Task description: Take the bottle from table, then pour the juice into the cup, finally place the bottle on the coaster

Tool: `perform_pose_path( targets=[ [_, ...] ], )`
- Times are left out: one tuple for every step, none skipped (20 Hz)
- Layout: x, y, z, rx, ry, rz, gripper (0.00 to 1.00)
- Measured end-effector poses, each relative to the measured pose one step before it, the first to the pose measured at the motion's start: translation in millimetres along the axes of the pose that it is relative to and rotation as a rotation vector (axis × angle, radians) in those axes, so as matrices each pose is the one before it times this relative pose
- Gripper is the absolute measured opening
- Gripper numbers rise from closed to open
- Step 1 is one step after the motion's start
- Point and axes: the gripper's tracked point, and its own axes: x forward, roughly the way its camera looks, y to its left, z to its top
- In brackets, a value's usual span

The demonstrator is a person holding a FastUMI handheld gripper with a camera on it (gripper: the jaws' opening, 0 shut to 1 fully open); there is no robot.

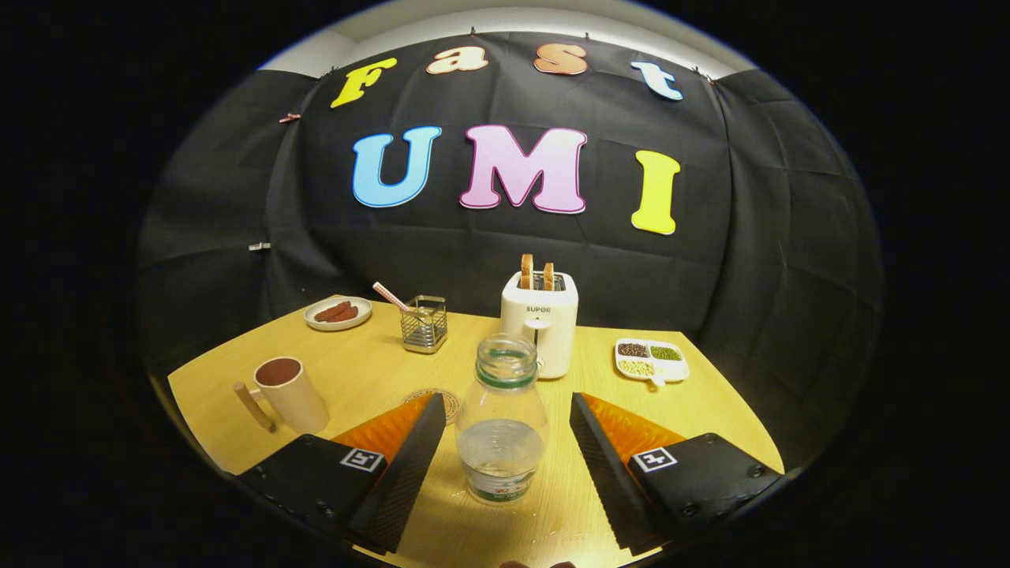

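So far nothing of the task looks finished. The clear plastic bottle, uncapped and holding a little clear liquid, stands upright on the yellow wooden counter close to its near edge, between the fingers of the gripper. The jaws are wide, with counter visible on either side of the bottle, so neither finger presses on it. The round patterned coaster lies bare just behind the bottle, partly hidden by the left finger. The cream mug with a wooden handle waits toward the counter's left edge; its inside looks dark, though whether it holds liquid is hard to say. Grasping, pouring and placing all remain.
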Motion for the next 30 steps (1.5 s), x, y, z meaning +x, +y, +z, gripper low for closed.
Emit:
perform_pose_path(
  targets=[
    [2.62, -0.2, -4.05, -0.00049, 0.00496, -0.00059, 0.98],
    [2.26, 0.51, -3.05, -0.00133, 0.00371, 0.00214, 0.98],
    [2.0, 0.68, -3.72, -0.00688, 0.0029, 0.00315, 0.98],
    [2.21, -0.44, -2.89, -0.01007, 0.00219, 0.00125, 0.98],
    [0.63, 0.46, -2.63, -0.00703, 0.00269, 0.00444, 0.98],
    [1.49, 0.74, -2.5, -0.00168, 0.00325, 0.00584, 0.98],
    [0.5, 0.38, -3.36, -0.0002, 0.00355, 0.0055, 0.98],
    [0.64, -0.15, -2.36, 0.00039, 0.00168, 0.00377, 0.98],
    [0.33, -0.43, -1.61, 0.00111, 0.00012, 0.00231, 0.98],
    [0.81, -0.5, -2.19, 0.00104, 0.00374, 0.00012, 0.98],
    [0.98, 0.37, -1.97, 0.0015, 0.00368, 0.00116, 0.97],
    [1.51, -0.93, -1.88, 0.00213, 0.00159, 0.00068, 0.96],
    [0.53, -0.24, -2.57, 0.00185, 0.00209, 0.00141, 0.95],
    [0.16, 0.56, -1.59, 0.00362, 0.00248, 0.00383, 0.94],
    [1.25, 1.01, -1.69, 0.00255, 0.00195, 0.00391, 0.93],
    [1.42, 0.68, -1.65, -0.00008, 0.00158, 0.00265, 0.89],
    [0.09, 1.69, -0.63, -0.0004, 0.00054, 0.00678, 0.87],
    [0.35, 0.88, 0.49, -0.0058, -0.00507, 0.00064, 0.81],
    [-0.11, 1.21, 0.9, -0.00516, -0.00256, 0.00621, 0.82],
    [-0.71, -0.28, 1.78, -0.00071, -0.00441, 0.00472, 0.81],
    [2.81, 0.99, -2.68, 0.00002, 0.0027, 0.0047, 0.8],
    [-0.36, 0.15, -0.07, -0.00143, 0.00534, 0.00256, 0.8],
    [-1.1, -2.02, -0.34, -0.01424, 0.00798, -0.0108, 0.78],
    [1.64, -2.38, 1.18, -0.0234, -0.00009, -0.00992, 0.77],
    [-1.46, 2.43, 2.56, -0.02463, -0.00368, 0.0007, 0.76],
    [0.02, 0.99, 1.51, -0.02687, -0.00417, 0.00174, 0.74],
    [-2.53, -1.27, -0.75, -0.02489, -0.00079, -0.0052, 0.75],
    [-0.55, 0.89, 1.88, -0.0179, 0.0051, 0.0027, 0.73],
    [1.7, 3.7, 1.06, -0.01181, 0.0041, 0.00821, 0.73],
    [-3.62, 3.82, 6.26, -0.00626, 0.00031, 0.01164, 0.7]
  ],
)
